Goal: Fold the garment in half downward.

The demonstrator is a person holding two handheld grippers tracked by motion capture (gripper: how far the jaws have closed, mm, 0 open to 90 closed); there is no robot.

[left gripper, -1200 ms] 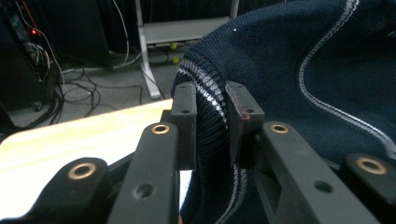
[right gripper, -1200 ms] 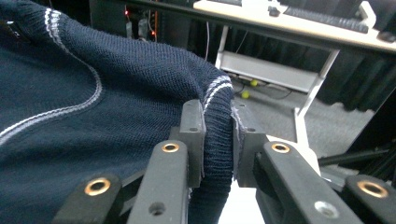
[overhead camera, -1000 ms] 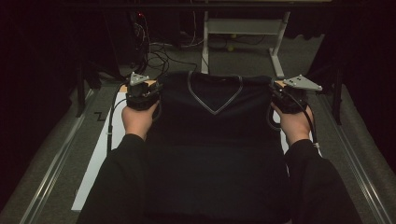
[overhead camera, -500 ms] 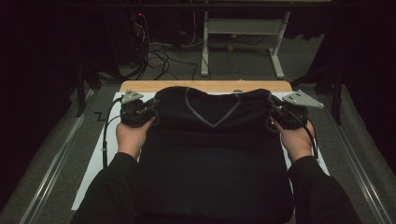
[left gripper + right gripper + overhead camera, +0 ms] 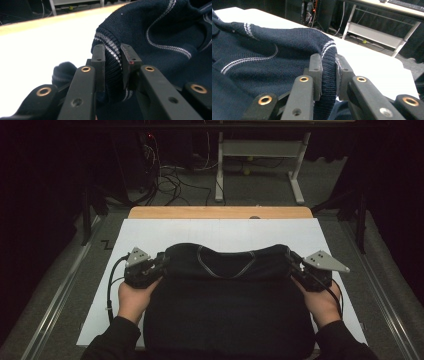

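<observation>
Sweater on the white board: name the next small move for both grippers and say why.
Probably lower both ends flat, then open. The left gripper and right gripper each pinch a shoulder of the sweater, whose top edge arches above the white board.

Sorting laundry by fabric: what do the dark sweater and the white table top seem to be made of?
Sweater: looks like navy knitted yarn, matte, with fine ribbed stitches and pale woven stripes; wool or cotton, I cannot tell. Table top: smooth matte white sheet, likely laminate or board, with a wood-coloured far edge.

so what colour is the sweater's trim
Navy sweater with pale grey-white stripes; clearest in the left gripper view.
</observation>
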